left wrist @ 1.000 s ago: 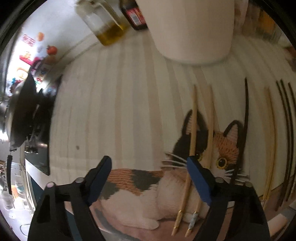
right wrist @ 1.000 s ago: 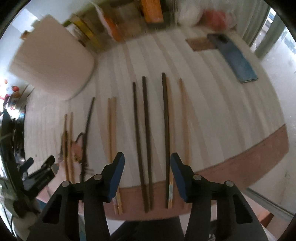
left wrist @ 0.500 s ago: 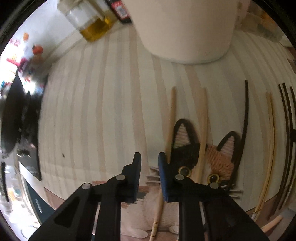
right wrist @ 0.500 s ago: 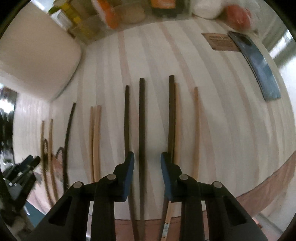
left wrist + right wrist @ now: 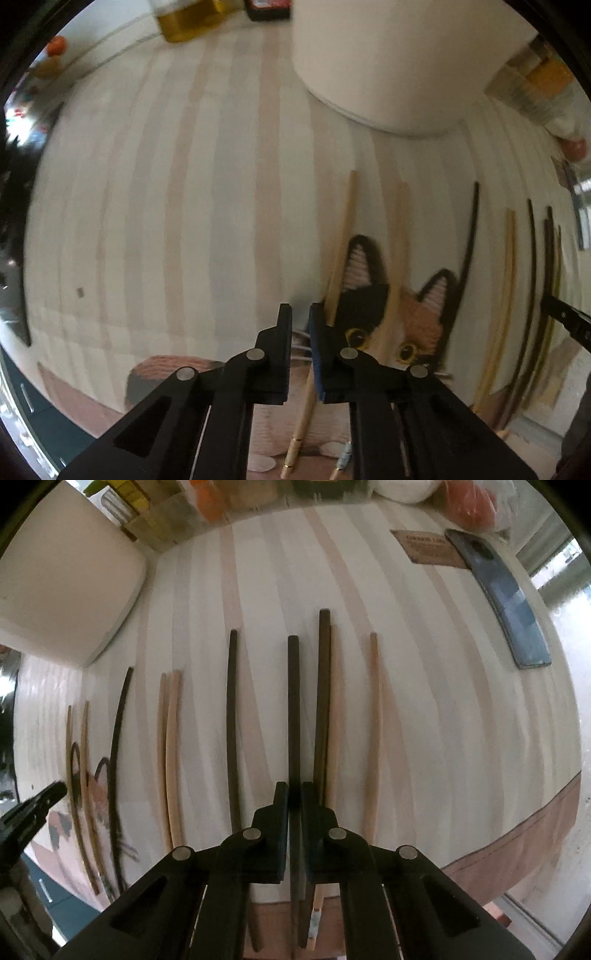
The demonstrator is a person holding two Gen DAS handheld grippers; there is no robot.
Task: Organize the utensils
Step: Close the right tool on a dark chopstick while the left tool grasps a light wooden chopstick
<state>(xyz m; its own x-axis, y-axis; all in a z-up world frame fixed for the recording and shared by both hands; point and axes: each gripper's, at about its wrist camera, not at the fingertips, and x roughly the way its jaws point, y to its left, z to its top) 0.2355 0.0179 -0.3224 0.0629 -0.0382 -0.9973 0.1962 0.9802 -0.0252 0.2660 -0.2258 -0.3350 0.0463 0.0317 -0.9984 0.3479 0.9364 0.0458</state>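
Striped tablecloth (image 5: 443, 709), matte woven cloth in cream and pale pink bands with a plain brownish-pink border on the near edge, covers the table. Big off-white cylindrical container (image 5: 399, 62), smooth-walled, stands far on the cloth. Calico cat print (image 5: 388, 321) sits near-left on the cloth. Flat blue phone-like slab (image 5: 513, 602) far right, next to a brown card (image 5: 428, 546) whose print is too blurred to read. Chopsticks lie in a near-parallel row, running near to far: dark brown square-ended sticks (image 5: 232, 720) mid-row, pale bamboo pairs (image 5: 170, 753) left of them, and a thin black one (image 5: 469, 236). Right gripper (image 5: 294, 794), black jaws with blue pads, is clamped on one dark chopstick (image 5: 293, 701) on the cloth. Left gripper (image 5: 300, 317) has its jaws nearly together with nothing between them; a light bamboo chopstick (image 5: 341, 251) with a gold band near its near end passes just right of them.
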